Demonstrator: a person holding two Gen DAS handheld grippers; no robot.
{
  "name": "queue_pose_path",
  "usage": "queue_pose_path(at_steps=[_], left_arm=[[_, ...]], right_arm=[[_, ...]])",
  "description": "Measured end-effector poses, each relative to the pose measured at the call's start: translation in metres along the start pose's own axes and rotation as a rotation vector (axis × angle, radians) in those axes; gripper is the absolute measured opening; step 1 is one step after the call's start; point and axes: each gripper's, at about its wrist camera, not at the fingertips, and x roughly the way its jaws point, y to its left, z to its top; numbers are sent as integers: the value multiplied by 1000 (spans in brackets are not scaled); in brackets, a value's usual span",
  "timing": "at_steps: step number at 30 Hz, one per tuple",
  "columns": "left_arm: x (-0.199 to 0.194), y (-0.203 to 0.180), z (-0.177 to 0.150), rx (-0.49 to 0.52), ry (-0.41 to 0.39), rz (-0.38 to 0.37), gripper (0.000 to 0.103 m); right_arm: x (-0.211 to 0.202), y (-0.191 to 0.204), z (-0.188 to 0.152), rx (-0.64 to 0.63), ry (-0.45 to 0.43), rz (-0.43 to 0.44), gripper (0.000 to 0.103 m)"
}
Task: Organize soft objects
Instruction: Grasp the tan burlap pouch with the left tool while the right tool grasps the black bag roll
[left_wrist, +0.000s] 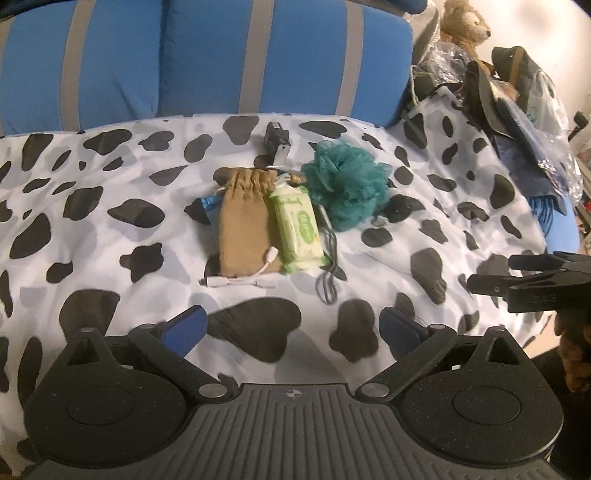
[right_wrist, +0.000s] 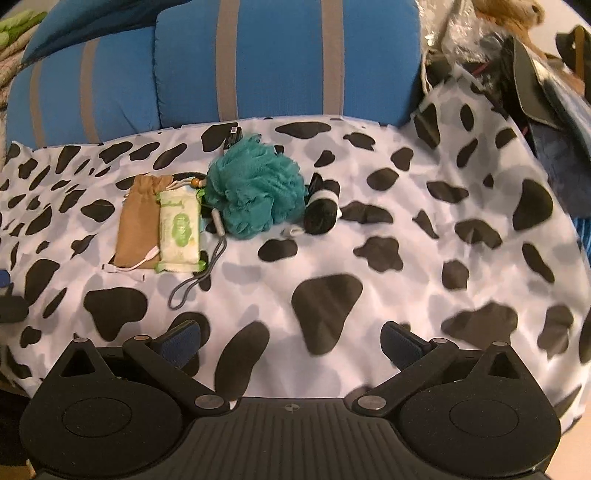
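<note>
Both claws are spread wide with nothing in them, left claw (left_wrist: 291, 328) and right claw (right_wrist: 290, 343) hovering at the bed's near edge. Mid-bed sit the tan pouch (left_wrist: 242, 225), wipes pack (left_wrist: 297, 227) and teal loofah (right_wrist: 255, 188). Loofah's light and squishy, so I'd pinch deep into its ruffles.

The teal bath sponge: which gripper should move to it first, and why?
Probably the right gripper: move it forward toward the teal bath sponge. Both grippers are open and hold nothing, and the sponge lies closer to the middle of the right view. It touches the wipes pack and a black-and-white roll, so approach from above.
</note>
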Motion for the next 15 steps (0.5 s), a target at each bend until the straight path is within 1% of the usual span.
queue_pose_path(at_steps=[2, 4, 7, 9, 12, 14, 15], left_arm=[[6, 4, 5, 4, -16, 20, 102], [14, 8, 11, 8, -32, 59, 102], [24, 13, 17, 24, -61, 97, 102], [32, 17, 20, 47, -91, 102, 102], [47, 23, 25, 69, -67, 110, 102], [56, 28, 25, 67, -71, 94, 102], [60, 30, 25, 65, -70, 103, 102]], right_arm=[[5, -1, 5, -19, -11, 1, 103], [9, 0, 11, -43, -29, -1, 103], [17, -1, 18, -60, -50, -21, 103], [23, -3, 22, -60, -56, -30, 103], [30, -7, 28, -67, -80, -24, 103], [34, -9, 32, -70, -100, -23, 103], [36, -10, 35, -70, -105, -18, 103]])
